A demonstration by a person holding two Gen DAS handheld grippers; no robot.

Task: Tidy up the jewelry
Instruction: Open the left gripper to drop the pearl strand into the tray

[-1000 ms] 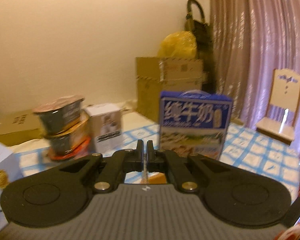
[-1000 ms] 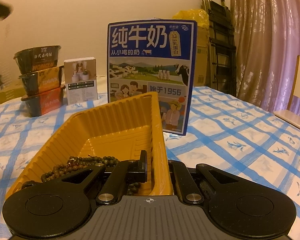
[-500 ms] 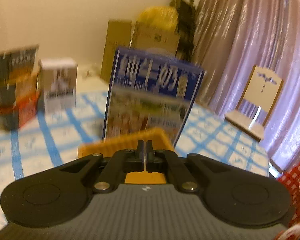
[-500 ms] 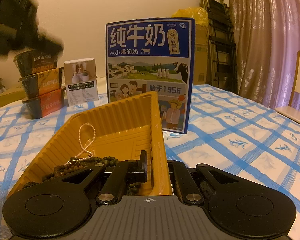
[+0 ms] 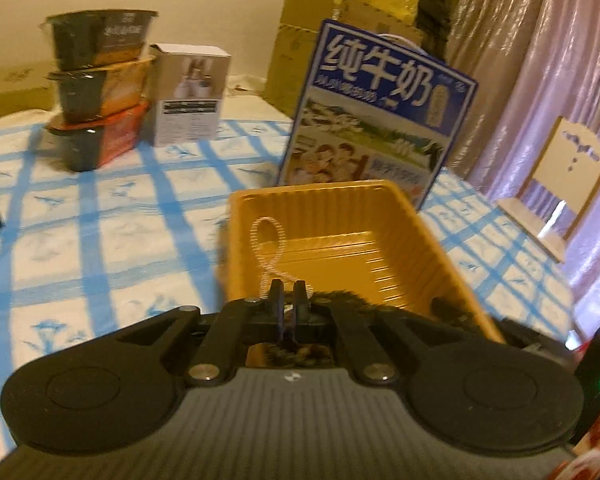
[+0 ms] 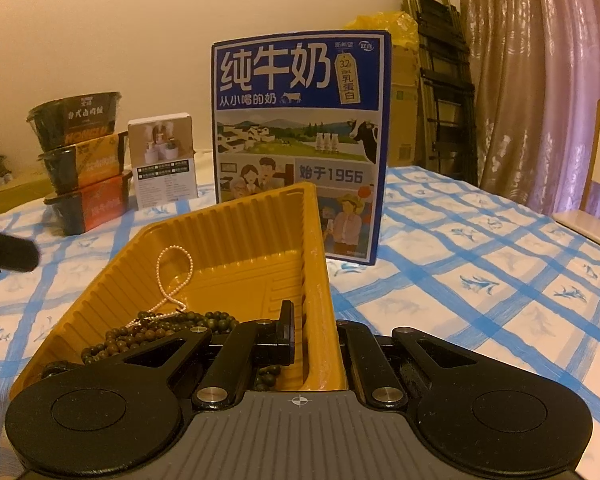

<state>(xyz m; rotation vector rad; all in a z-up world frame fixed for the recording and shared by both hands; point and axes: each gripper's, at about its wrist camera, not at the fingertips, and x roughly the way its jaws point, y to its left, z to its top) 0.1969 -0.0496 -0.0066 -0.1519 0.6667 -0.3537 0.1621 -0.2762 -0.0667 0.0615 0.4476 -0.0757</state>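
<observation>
— Two strings lie in the tray (image 6: pixel 228 240): a pale pearl chain (image 6: pixel 174 276) looped up its left wall, dark beads (image 6: pixel 152 330) heaped at the near end.
— And the grippers?
— The right gripper (image 6: pixel 314 334) is clamped on the tray's right wall. The left gripper (image 5: pixel 288 294) has its jaws closed at the chain's lower end; whether it pinches the chain, I cannot tell.
— Behind?
— A milk box (image 6: pixel 300 136) on the checked cloth (image 6: pixel 480 264).
</observation>
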